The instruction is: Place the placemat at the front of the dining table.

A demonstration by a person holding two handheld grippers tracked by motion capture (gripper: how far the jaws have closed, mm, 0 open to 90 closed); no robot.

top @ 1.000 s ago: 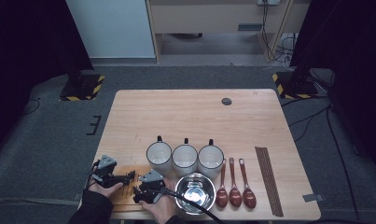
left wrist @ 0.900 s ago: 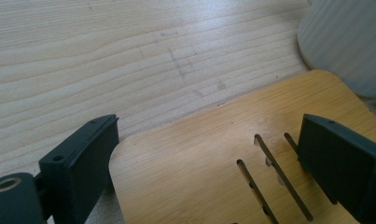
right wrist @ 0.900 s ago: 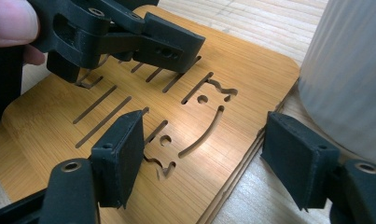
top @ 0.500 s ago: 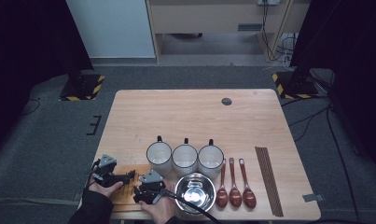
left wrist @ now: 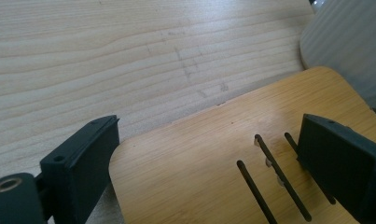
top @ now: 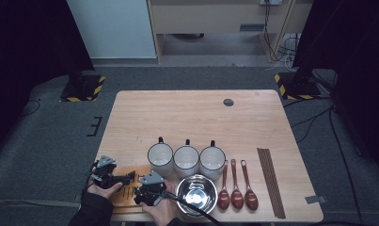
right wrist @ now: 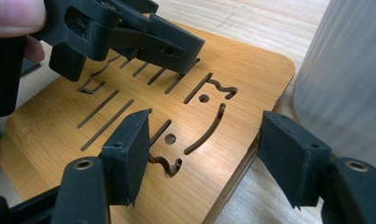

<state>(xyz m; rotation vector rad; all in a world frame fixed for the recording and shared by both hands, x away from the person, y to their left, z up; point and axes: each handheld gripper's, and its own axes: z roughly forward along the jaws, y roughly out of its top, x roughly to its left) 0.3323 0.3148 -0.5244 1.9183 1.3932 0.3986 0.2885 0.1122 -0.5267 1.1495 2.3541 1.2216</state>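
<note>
I have both grippers at the bamboo trivet (top: 128, 184), which lies flat on the counter (top: 192, 113) at its near left corner, just beside the leftmost mug (top: 160, 158). My left gripper (left wrist: 209, 158) has its jaws wide open astride the trivet's far corner, holding nothing. My right gripper (right wrist: 202, 154) is equally wide, one jaw over the slotted top, the other off the edge by the mug. To grip well, I judge each jaw pair should straddle the board's edge, then close gently, keeping clear of the mug.
</note>
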